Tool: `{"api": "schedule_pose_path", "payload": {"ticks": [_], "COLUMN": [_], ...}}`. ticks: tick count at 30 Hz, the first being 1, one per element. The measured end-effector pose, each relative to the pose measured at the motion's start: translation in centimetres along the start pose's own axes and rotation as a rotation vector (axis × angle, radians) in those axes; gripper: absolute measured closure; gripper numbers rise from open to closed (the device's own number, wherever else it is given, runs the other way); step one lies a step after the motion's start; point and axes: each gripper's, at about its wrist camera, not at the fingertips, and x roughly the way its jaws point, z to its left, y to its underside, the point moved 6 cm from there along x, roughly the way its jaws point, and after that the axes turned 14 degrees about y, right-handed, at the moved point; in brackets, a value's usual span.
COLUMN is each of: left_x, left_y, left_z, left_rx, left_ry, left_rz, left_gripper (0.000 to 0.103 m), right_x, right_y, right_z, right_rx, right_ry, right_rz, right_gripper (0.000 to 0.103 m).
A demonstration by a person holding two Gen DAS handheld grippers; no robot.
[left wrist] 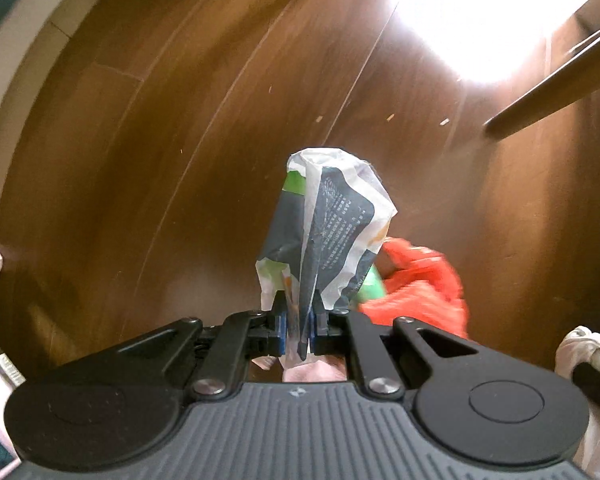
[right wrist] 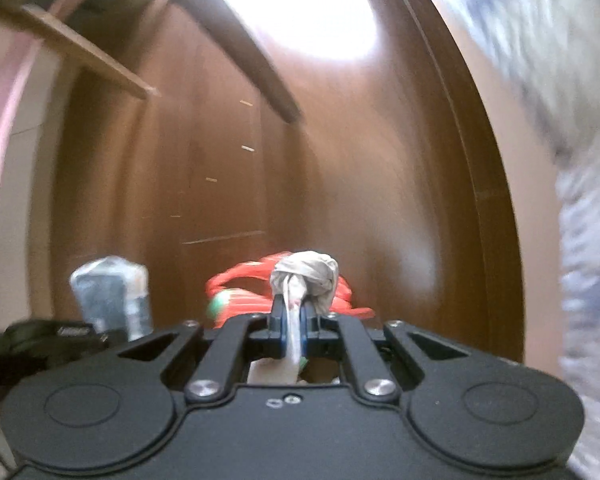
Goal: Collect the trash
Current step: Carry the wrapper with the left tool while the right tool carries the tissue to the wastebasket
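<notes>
Trash hung below both hands, clear of the wooden floor: the left gripper pinched a printed wrapper, the right gripper a crumpled tissue. An orange bag lay between them, nearer the right.

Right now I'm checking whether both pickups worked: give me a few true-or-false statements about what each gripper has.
1. The left gripper has its jaws shut on a printed wrapper. True.
2. The right gripper is empty. False: it pinches a crumpled tissue.
3. An orange bag lies below on the wooden floor. True.
4. The wrapper is plain white. False: it has dark grey and green print.
</notes>
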Motion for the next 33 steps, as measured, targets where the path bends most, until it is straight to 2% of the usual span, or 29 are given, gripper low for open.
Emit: {"api": "schedule_pose_path", "payload": {"ticks": [3,8,12,20,29,33], "left_x": [-4.5,-12.0,-18.1,-31.8,-45.4,-50.1], "left_y": [-0.4,-0.8,-1.1,-1.4,-1.4,-2.6], "left_z": [-2.2,-6.6,-9.5,-15.0,-19.7,-21.1], "left_rx": [-0.005,0.038,0.050,0.130,0.236,0.323], "left_ry": [0.035,0.074,0.120,0.217,0.297,0.282], "left_rz": [-0.025,-0.073,-0.102,-0.192,-0.285,-0.373], "left_gripper": [0.094,0.094,0.094,0.093,0.093,0.093], "right_x": [-5.3,-13.5,-19.6,-32.2,-43.9,-48.3], "right_y": [-1.1,-2.9,-4.3,-7.9,-11.5,-14.2], "right_z": [1.3,1.7,1.7,3.6,5.3,6.5], "right_rx": [-0.103,-0.178,-0.203,-0.253,-0.264,-0.288], "right_ry": [-0.015,-0.028,-0.031,-0.024,-0.043,-0.045], "right_rz": [-0.073,-0.150,-0.198,-0.348,-0.487,-0.565], "right_gripper": [0.097,0.097,0.097,0.097,0.097,0.097]}}
